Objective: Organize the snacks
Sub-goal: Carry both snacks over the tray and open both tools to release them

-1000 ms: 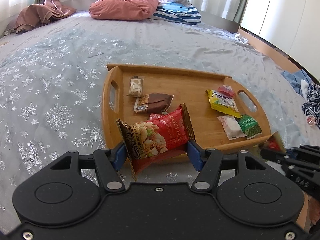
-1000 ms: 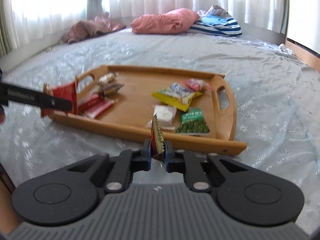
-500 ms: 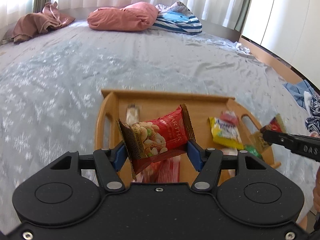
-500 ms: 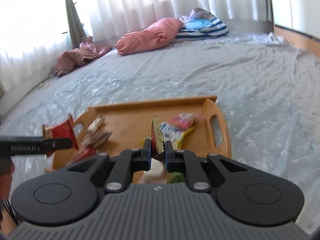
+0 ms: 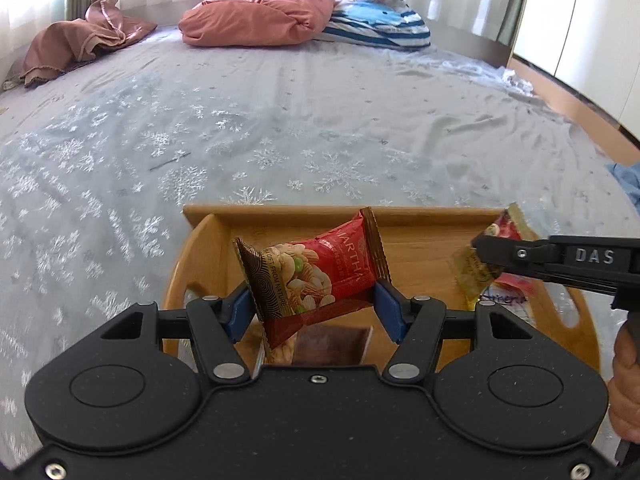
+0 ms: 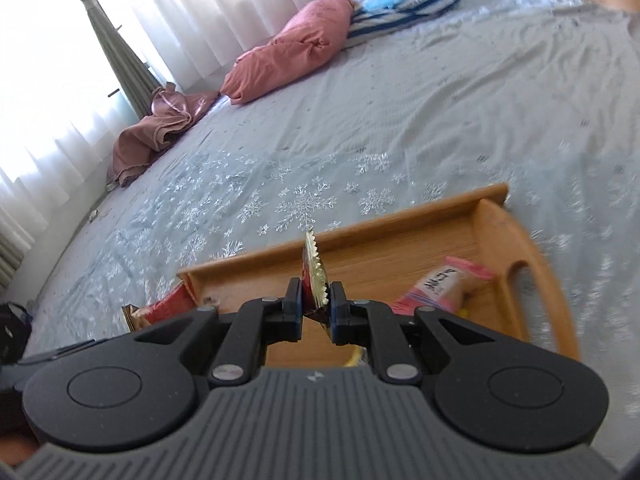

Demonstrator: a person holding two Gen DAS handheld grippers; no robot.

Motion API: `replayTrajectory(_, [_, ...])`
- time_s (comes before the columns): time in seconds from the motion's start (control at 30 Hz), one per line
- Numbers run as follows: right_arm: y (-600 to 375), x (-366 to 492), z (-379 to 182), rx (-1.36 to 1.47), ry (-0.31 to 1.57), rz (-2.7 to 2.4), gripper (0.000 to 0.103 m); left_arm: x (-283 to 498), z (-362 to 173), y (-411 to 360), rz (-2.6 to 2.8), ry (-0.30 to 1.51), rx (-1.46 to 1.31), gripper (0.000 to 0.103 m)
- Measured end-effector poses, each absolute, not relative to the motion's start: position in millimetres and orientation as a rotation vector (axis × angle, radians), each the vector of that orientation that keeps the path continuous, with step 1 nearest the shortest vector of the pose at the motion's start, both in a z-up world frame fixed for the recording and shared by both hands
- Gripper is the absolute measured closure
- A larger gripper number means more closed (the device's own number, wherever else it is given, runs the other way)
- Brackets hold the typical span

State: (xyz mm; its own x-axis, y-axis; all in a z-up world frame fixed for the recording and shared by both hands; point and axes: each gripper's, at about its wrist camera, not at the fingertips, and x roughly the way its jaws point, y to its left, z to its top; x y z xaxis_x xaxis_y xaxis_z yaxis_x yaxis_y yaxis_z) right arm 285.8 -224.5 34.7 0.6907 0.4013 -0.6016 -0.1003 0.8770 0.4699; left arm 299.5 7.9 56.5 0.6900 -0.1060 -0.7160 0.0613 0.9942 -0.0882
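Observation:
My left gripper is shut on a red nut packet, holding it above the left half of the wooden tray. My right gripper is shut on a thin red-and-gold packet, edge-on above the tray's middle. In the left wrist view the right gripper reaches in from the right with that packet hanging from it. A brown bar wrapper lies under the nut packet. A pink packet rests near the tray's right handle.
The tray sits on a grey snowflake bedspread. A pink pillow, a striped blue cushion and a brown cloth lie at the far side by the curtains. A hand shows at the right edge.
Both grippers have moved forward over the tray with their packets, so the tray has slid down in both views. The right gripper has rolled, tilting its view.

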Motion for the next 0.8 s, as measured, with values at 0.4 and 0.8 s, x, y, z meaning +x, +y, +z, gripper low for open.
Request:
replayTrajectory(0.4, [-219, 309, 6, 0.509, 0.809, 0.279, 0.087, 320, 30, -4, -0.078, 0.852, 0.013, 0.043])
replayTrajectory(0.8, [-225, 307, 0, 0.528, 0.836, 0.265, 0.076, 317, 30, -8, -0.077, 0.847, 0.035, 0.04])
